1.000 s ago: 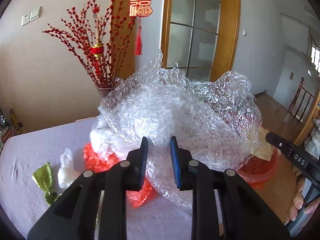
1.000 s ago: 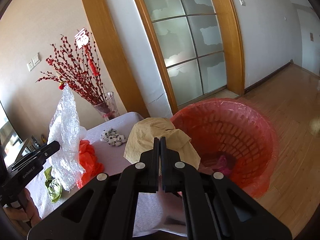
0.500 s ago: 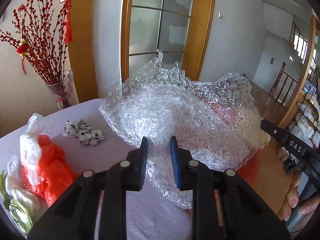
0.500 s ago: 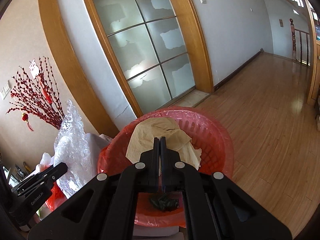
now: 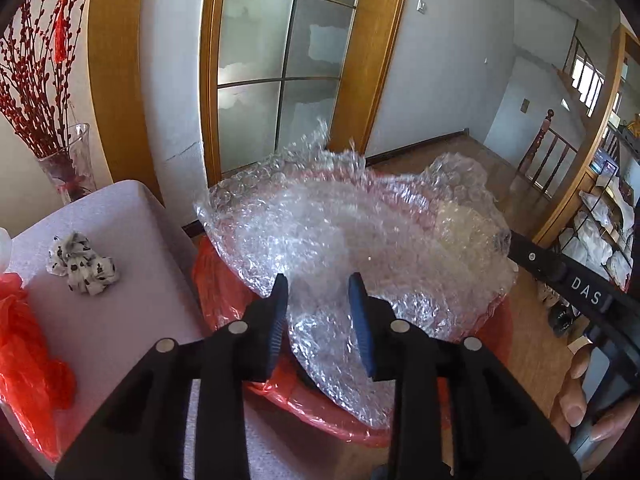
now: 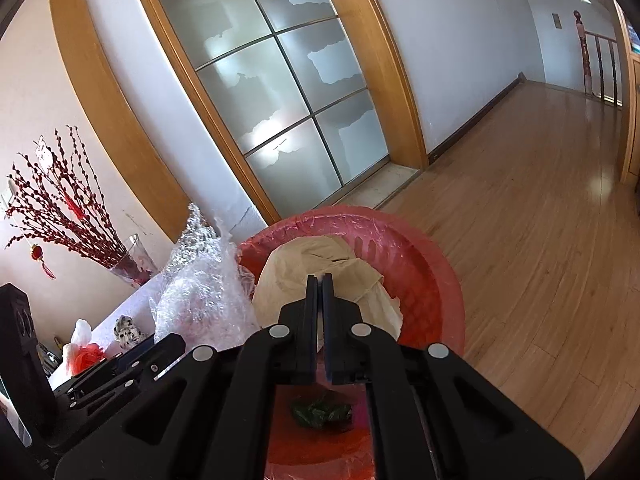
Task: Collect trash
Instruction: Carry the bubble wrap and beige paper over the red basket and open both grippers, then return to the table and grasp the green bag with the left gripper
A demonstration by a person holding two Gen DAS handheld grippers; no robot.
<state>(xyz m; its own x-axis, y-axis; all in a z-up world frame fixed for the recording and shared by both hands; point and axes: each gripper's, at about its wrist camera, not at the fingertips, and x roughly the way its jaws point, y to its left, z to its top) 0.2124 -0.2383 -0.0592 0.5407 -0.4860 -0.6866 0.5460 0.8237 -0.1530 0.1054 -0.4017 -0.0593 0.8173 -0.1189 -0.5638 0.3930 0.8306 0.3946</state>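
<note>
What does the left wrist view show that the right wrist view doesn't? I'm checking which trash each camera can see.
Only the left wrist view shows the left gripper, whose jaws have just been opening, with bubble wrap between them, and the person's fingers. Only the right wrist view shows the right gripper shut on brown paper, and a dark green wad in the red bin. Both show bubble wrap, bin, spotted scrap and vase.

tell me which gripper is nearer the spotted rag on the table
Left. The left gripper is over the bin's table-side edge, beside the table where the spotted rag lies. The right gripper is farther over the bin, holding the brown paper.
</note>
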